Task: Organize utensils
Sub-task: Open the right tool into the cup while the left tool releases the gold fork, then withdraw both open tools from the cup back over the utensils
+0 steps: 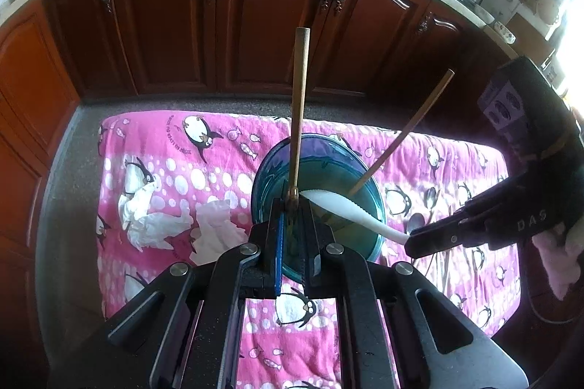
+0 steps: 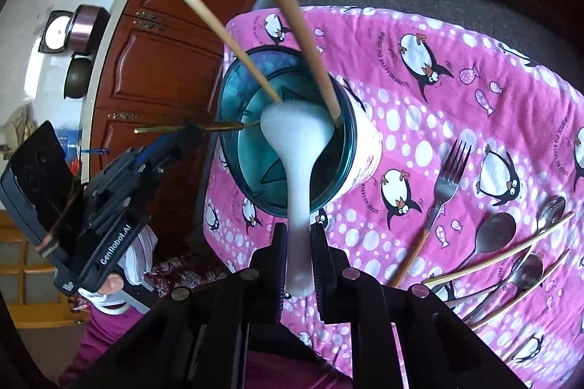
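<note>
A teal-lined cup [image 1: 368, 195] [image 2: 352, 148] stands on a pink penguin towel [image 1: 219, 151] [image 2: 456, 96]. Two wooden chopsticks [image 1: 300, 104] [image 2: 219, 34] lean in the cup. My right gripper [image 2: 297, 235] [image 1: 410, 241] is shut on the handle of a white plastic spoon [image 2: 295, 129] [image 1: 339, 206], and the spoon's bowl sits at the cup's mouth. My left gripper [image 1: 292, 210] [image 2: 191, 130] is shut on a thin gold-handled utensil [image 2: 226, 125] [image 1: 292, 197]. That utensil lies level with one end at the cup's near rim; I cannot tell what kind it is.
A fork [image 2: 447, 180], several spoons [image 2: 494, 232] and loose chopsticks [image 2: 492, 261] lie on the towel right of the cup. Crumpled tissues [image 1: 153, 217] lie on its left part. Dark wooden cabinets [image 1: 255, 23] stand behind, and a gloved hand [image 2: 140, 257] holds the left gripper.
</note>
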